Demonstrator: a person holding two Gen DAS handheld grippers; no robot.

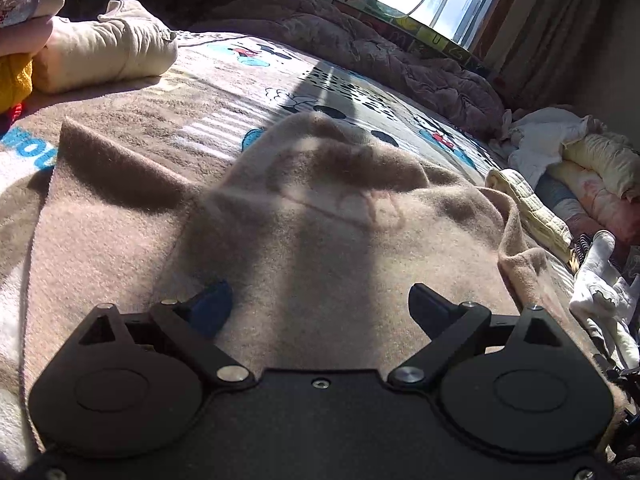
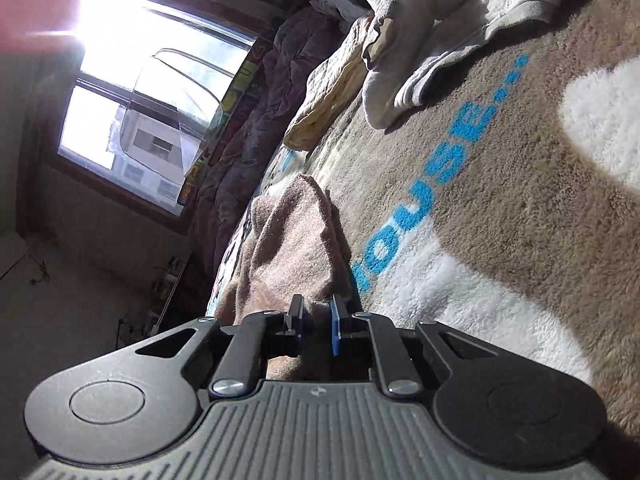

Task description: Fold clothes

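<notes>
1 tan garment (image 1: 320,216), 2 hand-held grippers: left (image 1: 320,300) open, right (image 2: 316,320) clamped.

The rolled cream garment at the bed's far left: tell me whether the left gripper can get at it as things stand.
Probably yes. The left gripper is open over the brown garment and holds nothing, and only bare blanket lies between it and the rolled cream garment. It would need a fair stretch up and left.

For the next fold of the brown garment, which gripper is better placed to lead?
Right, probably. The right gripper is already shut on a bunched edge of the brown garment, ready to carry it over. The left gripper is open, its fingers spread over the cloth, gripping nothing.
</notes>
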